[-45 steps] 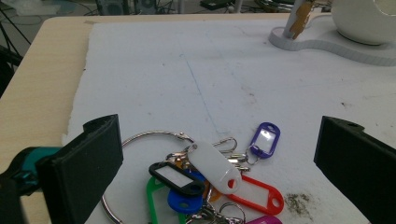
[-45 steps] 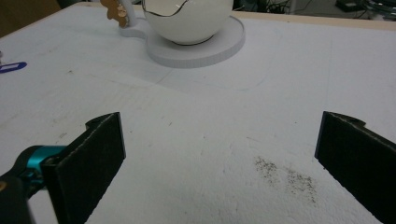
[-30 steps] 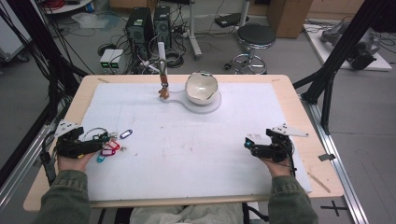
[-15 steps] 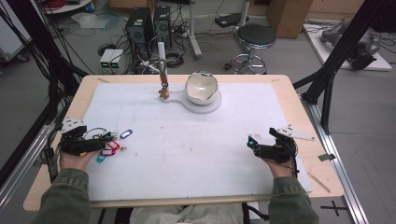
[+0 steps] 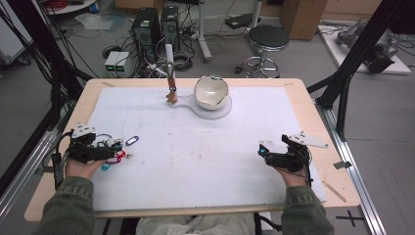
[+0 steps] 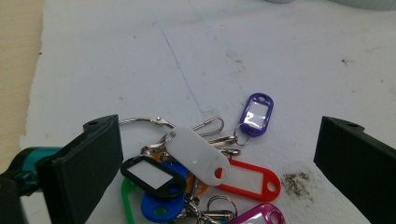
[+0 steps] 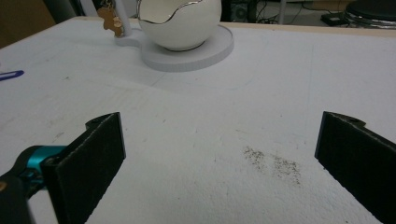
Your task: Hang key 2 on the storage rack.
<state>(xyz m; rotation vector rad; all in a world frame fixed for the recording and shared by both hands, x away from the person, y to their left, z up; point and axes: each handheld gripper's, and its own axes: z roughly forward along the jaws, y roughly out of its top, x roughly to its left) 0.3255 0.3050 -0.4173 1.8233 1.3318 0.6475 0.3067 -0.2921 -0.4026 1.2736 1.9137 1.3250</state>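
Left gripper spread wide over the key tags.
Right gripper gapes empty; bowl at twelve o'clock.

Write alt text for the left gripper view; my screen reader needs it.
A bunch of coloured key tags on a wire ring lies on a white sheet between the open black jaws of the left gripper. A purple tag lies farthest out.

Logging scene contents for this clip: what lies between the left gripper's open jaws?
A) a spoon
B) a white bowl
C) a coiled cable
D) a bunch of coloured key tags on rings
D: in the left gripper view the bunch of key tags lies on the white mat between the left gripper's wide-open jaws.
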